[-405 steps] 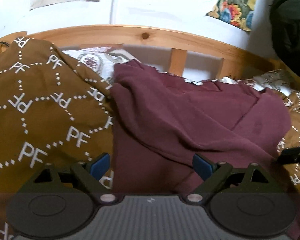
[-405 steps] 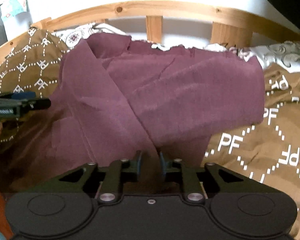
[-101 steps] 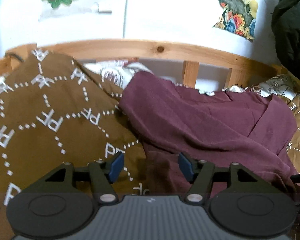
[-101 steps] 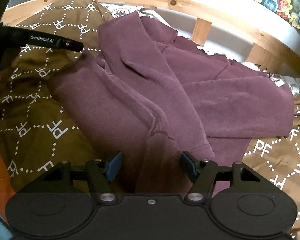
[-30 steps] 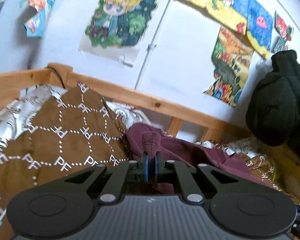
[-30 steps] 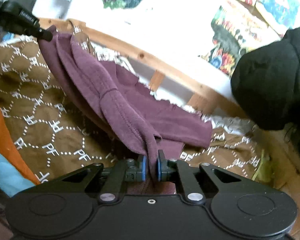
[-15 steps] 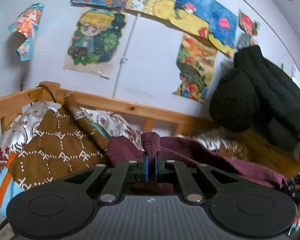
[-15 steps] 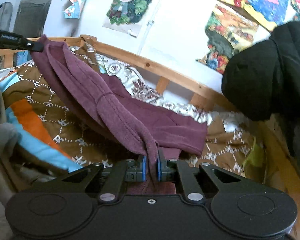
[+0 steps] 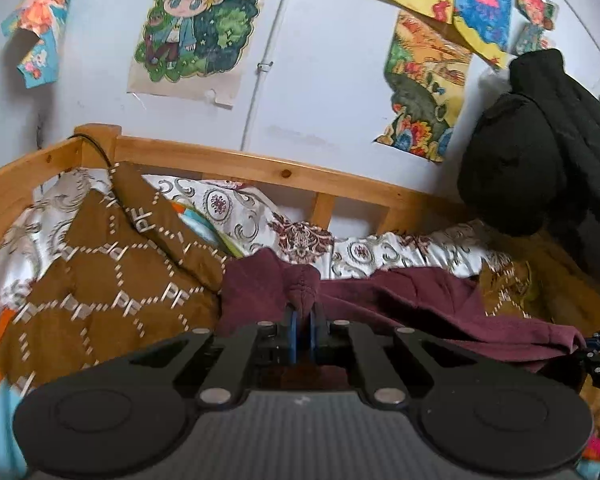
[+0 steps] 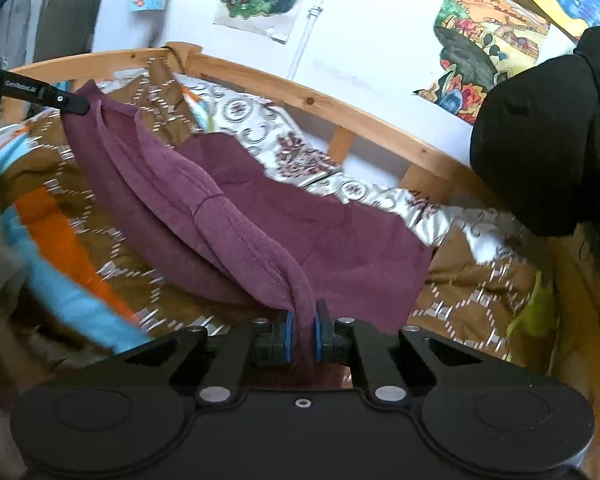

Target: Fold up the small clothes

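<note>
Both tongs are raised above the bed, each clamped narrow on the maroon sweatshirt. The left tongs pinch a bunched, gathered edge of it, and the right tongs grip a thick stitched hem. The stretch of fabric between the two hangs in a sagging band, while the rest lies on the brown patterned blanket beside the wooden bed rail. The garment's overall shape is hard to make out, folded on itself. A black jacket hangs at the right.
</note>
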{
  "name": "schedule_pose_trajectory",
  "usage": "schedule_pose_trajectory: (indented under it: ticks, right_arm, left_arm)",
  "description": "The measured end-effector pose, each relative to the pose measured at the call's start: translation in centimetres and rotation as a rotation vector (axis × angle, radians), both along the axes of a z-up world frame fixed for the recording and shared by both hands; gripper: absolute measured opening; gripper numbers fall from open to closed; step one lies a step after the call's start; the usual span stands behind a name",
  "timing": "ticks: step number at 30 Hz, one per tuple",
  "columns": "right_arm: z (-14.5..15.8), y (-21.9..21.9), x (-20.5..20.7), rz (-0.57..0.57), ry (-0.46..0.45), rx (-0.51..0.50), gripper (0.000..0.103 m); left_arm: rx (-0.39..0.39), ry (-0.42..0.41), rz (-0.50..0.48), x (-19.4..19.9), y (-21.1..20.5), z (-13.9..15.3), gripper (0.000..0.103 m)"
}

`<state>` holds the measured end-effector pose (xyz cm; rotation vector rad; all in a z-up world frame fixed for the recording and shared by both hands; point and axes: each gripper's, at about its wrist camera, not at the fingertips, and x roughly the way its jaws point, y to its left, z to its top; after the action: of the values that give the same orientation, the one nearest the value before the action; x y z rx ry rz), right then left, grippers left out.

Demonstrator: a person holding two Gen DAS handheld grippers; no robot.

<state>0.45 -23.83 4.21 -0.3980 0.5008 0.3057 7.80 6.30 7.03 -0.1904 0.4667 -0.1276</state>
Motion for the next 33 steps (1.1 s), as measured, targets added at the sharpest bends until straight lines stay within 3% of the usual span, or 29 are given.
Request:
schedule_pose_trajectory:
  ticks: [7,14,18,24,33]
  right_arm:
    - [2.9,-0.3,10.9,-0.042,0.030,-0.040,0.010]
    - [3.1,0.1,21.9,-0.072,0.149,-0.135,0.010]
    - [1.9,0.4,24.7,-0.074,0.186,-0.138,0.010]
    - [0.0,1.2,26.8,-0.049,0.162,-0.135,0.011]
    - [-4.2,0.4,28.8,-0.068,0.151,-0.127,0.013]
  left_arm:
    - [0.089,-0.034,0.009,9.5,-1.0,1.0,0.006]
    - [0.057,-0.053,0.046,16.8,-0.9,-1.4,0.006]
    - [0.006,-0.014,0.055,19.5,0.6,-4.0,0.006]
    - [-0.075,0.048,0.062,21.9,2.9,-6.8,0.006]
    - [-0.032,0.052,0.000,22.3,2.8,-8.8,0.007]
